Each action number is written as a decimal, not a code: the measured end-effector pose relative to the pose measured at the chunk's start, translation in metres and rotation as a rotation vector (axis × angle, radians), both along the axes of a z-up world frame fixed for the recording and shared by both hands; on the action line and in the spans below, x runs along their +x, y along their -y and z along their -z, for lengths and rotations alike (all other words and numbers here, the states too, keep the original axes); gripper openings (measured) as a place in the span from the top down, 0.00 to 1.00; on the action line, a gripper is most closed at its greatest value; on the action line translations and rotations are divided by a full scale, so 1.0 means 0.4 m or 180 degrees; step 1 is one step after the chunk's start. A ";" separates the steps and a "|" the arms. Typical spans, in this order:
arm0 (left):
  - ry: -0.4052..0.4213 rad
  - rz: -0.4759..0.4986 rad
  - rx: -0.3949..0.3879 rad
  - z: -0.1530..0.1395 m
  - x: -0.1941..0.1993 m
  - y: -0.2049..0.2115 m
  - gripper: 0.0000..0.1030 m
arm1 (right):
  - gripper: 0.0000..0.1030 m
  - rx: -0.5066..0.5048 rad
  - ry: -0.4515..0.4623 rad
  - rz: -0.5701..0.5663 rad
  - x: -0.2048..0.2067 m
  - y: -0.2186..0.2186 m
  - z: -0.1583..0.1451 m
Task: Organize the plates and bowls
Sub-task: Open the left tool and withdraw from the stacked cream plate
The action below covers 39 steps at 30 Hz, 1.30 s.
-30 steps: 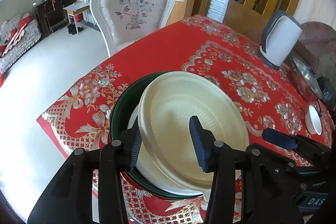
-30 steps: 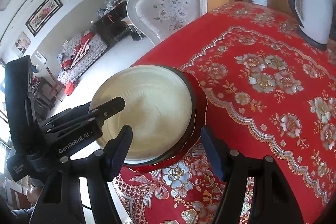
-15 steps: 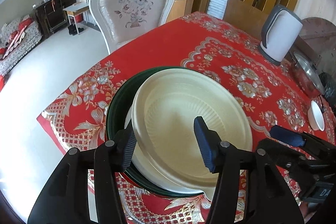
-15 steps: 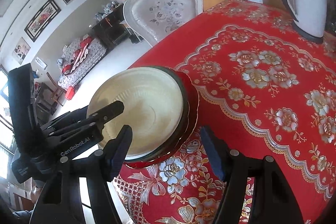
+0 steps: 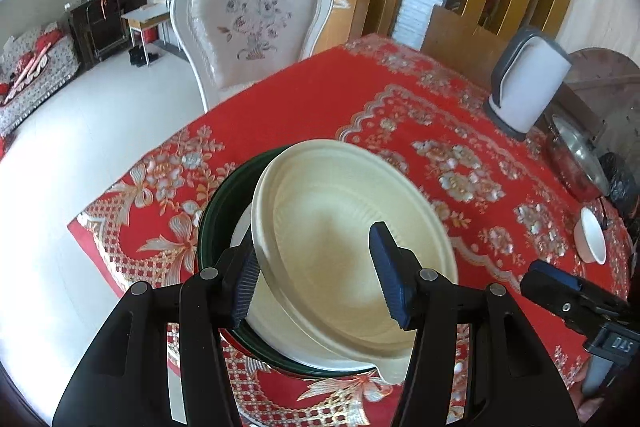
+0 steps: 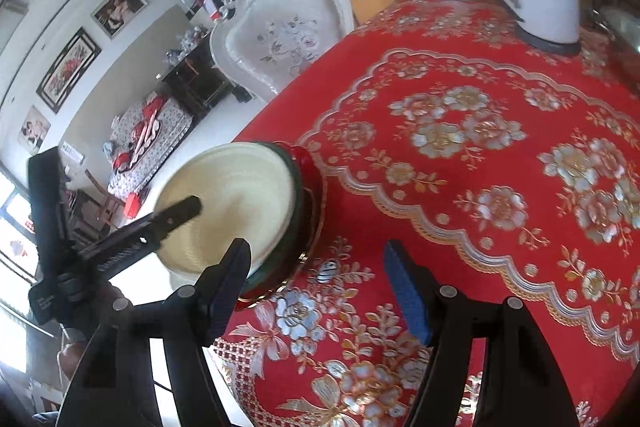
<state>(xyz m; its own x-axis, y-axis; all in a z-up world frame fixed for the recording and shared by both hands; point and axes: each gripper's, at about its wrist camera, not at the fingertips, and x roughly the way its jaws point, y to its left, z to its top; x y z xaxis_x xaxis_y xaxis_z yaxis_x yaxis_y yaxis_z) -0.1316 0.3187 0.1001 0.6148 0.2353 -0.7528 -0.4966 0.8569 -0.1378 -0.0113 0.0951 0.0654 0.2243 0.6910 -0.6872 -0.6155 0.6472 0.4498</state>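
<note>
Straddling the cream plate [image 5: 352, 251] rim, the left hand-held gripper [image 5: 316, 279] gapes wide; the right hand-held gripper [image 6: 320, 291] likewise.

Black plastic left claw [image 5: 316, 277] and right claw [image 6: 320, 281], blue ribbed pads, silver pivot screws

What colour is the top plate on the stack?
Cream; the top plate shows best in the left wrist view.
</note>
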 end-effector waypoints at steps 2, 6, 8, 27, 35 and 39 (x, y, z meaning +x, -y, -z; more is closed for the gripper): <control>-0.0004 -0.0011 0.0019 -0.003 0.002 0.000 0.48 | 0.32 0.0010 -0.0020 0.0034 0.005 0.013 0.003; -0.0092 -0.0092 0.0103 0.011 0.006 -0.008 0.48 | 0.32 0.0030 -0.0032 0.0031 0.006 0.027 0.004; -0.0159 -0.0151 0.0203 0.024 0.011 -0.013 0.48 | 0.32 0.0047 -0.0039 0.0022 0.005 0.033 0.006; -0.0011 -0.0005 0.0349 0.009 0.027 0.071 0.48 | 0.32 0.0066 -0.0039 0.0069 0.001 0.061 0.009; 0.0023 0.0387 0.0367 0.010 0.089 0.202 0.48 | 0.31 0.0069 -0.0038 0.0248 0.004 0.126 0.004; 0.0024 0.0572 0.0370 0.011 0.121 0.266 0.48 | 0.31 0.0056 -0.0044 0.0375 0.011 0.172 0.005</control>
<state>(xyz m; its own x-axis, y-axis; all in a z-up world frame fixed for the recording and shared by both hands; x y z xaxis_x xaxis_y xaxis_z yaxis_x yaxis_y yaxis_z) -0.0833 0.2122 0.0958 0.6603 0.2062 -0.7221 -0.3336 0.9420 -0.0360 -0.0069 0.0263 0.0633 0.2952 0.6723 -0.6789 -0.5293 0.7066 0.4696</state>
